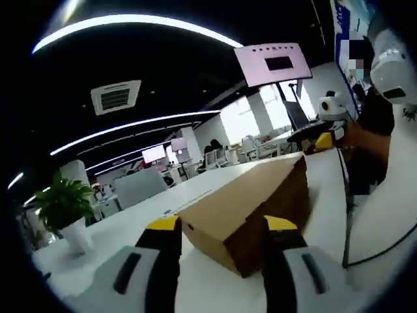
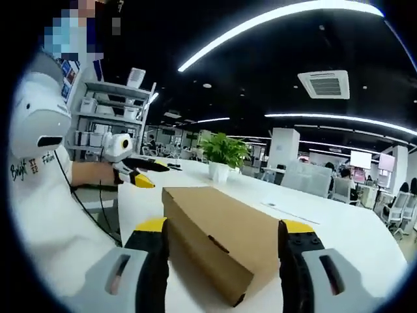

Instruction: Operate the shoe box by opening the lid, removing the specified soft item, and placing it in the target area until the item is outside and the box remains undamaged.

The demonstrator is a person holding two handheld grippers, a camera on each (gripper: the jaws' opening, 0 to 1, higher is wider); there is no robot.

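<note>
Shoe box [image 1: 251, 202] is showing as matt brown cardboard, smooth faces. Table [image 2: 339, 228] is reading as smooth white laminate, slight sheen. Left gripper [image 1: 221, 244] is seen with matt grey plastic, glossy yellow tips.

Closed shoe box [image 2: 218, 238] between spread right gripper [image 2: 226, 236] fingers [image 2: 154, 236]

Open-plan office, white desks [image 2: 365, 228], office chairs [image 2: 397, 208], ceiling light strips [image 2: 280, 16], wall screens [image 1: 273, 63]
</note>
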